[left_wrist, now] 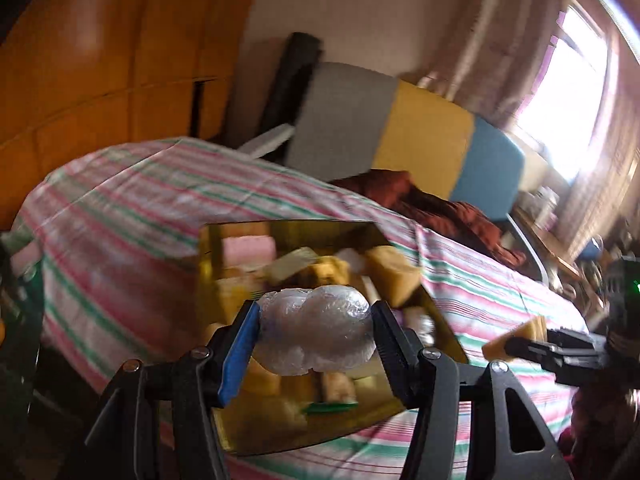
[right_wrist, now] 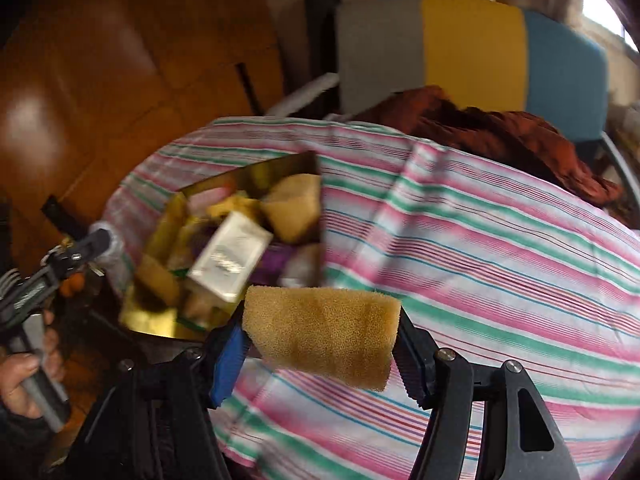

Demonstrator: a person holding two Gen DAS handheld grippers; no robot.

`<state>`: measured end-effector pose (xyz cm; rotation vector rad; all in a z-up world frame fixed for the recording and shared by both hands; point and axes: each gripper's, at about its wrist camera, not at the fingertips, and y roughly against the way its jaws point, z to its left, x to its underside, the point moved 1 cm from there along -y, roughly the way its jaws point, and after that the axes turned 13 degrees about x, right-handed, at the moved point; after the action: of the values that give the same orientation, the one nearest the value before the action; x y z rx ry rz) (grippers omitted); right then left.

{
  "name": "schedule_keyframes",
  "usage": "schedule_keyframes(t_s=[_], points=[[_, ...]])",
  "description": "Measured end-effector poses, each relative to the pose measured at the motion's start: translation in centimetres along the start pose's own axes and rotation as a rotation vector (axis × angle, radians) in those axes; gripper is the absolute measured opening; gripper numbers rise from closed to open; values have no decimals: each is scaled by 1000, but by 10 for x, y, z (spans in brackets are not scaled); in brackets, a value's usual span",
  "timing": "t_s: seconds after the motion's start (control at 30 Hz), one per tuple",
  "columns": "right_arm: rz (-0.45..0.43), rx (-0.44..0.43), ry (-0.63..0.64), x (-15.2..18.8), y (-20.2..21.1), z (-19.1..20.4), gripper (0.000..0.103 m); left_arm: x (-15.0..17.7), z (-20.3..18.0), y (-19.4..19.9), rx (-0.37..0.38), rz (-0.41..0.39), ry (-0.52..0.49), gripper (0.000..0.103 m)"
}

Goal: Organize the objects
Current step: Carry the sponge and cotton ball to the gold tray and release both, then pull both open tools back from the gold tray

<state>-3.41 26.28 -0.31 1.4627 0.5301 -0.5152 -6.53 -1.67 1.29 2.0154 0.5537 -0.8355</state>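
Pads of the left hand-held gripper (left_wrist: 316, 334) clamp a lumpy bundle wrapped in clear plastic (left_wrist: 318, 330), held in the air above a shiny gold box (left_wrist: 436, 320) that sits on a table covered with a pink, green and white striped cloth (left_wrist: 120, 216). The box is crowded with small items, among them a pink block (left_wrist: 250, 250), tan sponge pieces (left_wrist: 394, 272) and a silver-white packet (right_wrist: 228, 258). The right hand-held gripper (right_wrist: 322, 338) is likewise closed on its load, a tan sponge (right_wrist: 320, 330) pinched end to end between blue-faced pads, hanging over the striped cloth just beside the near corner of the box. From the left wrist view, the right tool enters at the right edge with its sponge showing at the tip; from the right wrist view, the left tool appears at the left edge, its grey handle gripped by a person's hand (right_wrist: 20, 376). Beyond the table stands a chair with a grey, yellow and blue back (right_wrist: 472, 48), a rust-red cloth (right_wrist: 500, 132) heaped on its seat. Orange-brown wooden cabinets (left_wrist: 100, 48) fill the left side, and curtains frame a bright window (left_wrist: 572, 96) on the right. Both views are blurred.
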Motion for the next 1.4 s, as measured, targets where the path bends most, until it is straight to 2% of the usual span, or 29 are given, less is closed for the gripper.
schedule_keyframes(t_s=[0.13,0.4,0.57,0.63,0.7,0.77,0.83,0.97,1.07,1.2,1.33,1.4], points=[[2,-42,53,-4,-10,30,66,-1,23,5,-17,-10,72,58],[42,-48,83,-8,-39,48,67,-12,18,-12,45,6,90,58],[75,-51,98,-7,-51,48,68,-21,5,-34,45,17,46,59],[86,-42,118,-7,-58,52,73,-24,3,-45,34,35,43,61],[78,-25,117,-6,-63,53,97,-24,2,-54,46,51,44,64],[82,-25,86,-5,-66,51,100,-22,1,-62,22,68,47,69],[98,-31,67,-2,-70,48,100,-19,1,-68,30,87,47,70],[114,-25,65,4,-72,46,100,-12,4,-74,19,104,55,80],[107,-27,53,6,-70,44,100,-10,8,-69,-3,96,66,80],[84,-10,57,5,-67,46,100,-6,4,-58,-39,85,13,81],[56,23,68,6,-60,52,100,1,-5,-43,-140,51,-55,82],[33,56,68,7,-55,56,103,4,-9,-37,-190,40,-79,82]])
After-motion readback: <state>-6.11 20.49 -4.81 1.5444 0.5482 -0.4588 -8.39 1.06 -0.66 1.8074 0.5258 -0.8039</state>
